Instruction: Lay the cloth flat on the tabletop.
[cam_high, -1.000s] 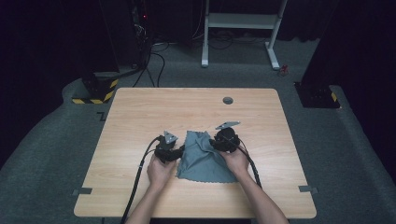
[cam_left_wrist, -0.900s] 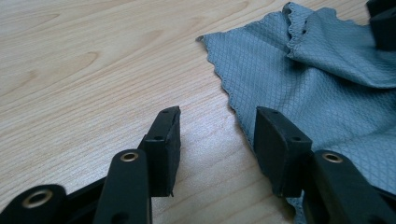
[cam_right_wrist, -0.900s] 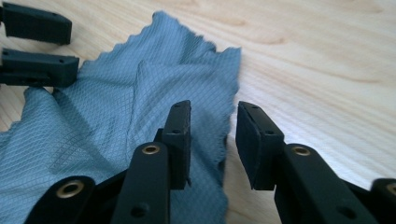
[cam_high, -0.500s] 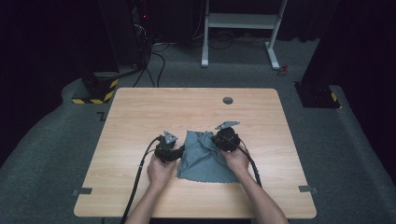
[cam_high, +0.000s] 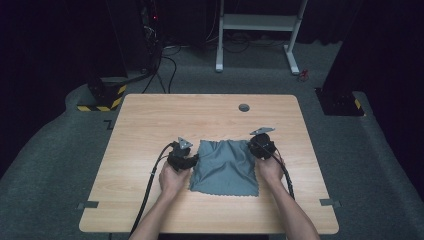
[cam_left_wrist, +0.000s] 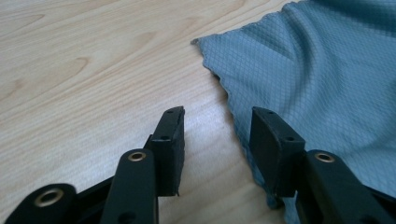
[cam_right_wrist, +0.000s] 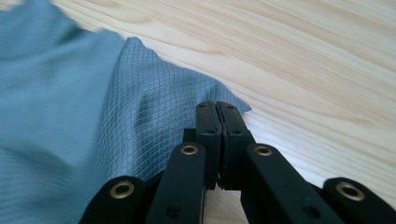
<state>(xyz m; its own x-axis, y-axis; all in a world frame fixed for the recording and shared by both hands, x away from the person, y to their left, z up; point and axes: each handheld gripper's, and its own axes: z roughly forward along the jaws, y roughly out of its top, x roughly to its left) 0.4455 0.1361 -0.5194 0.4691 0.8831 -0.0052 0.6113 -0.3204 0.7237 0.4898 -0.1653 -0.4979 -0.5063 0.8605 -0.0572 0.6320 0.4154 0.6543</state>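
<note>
While a grey cloth (cam_high: 225, 167) lies spread on the table (cam_high: 150, 120), the right gripper (cam_right_wrist: 217, 112) has its fingers pinched shut on the cloth's far right corner. The left gripper (cam_left_wrist: 215, 122) rests low at the cloth's left edge, fingers half open, just closing, one over the hem.

We see the right claw (cam_high: 257, 145) farther out to the right than a second ago, and the grey cloth (cam_high: 225, 167) has spread with it: earlier it lay bunched between the two claws, now it is drawn wider and flatter across the counter (cam_high: 150, 120). The right claw's jaws have closed on the cloth's corner. The left claw (cam_left_wrist: 217, 135) has just been closing a little, with bare counter between its jaws and the cloth's edge under the right-hand one.
</note>
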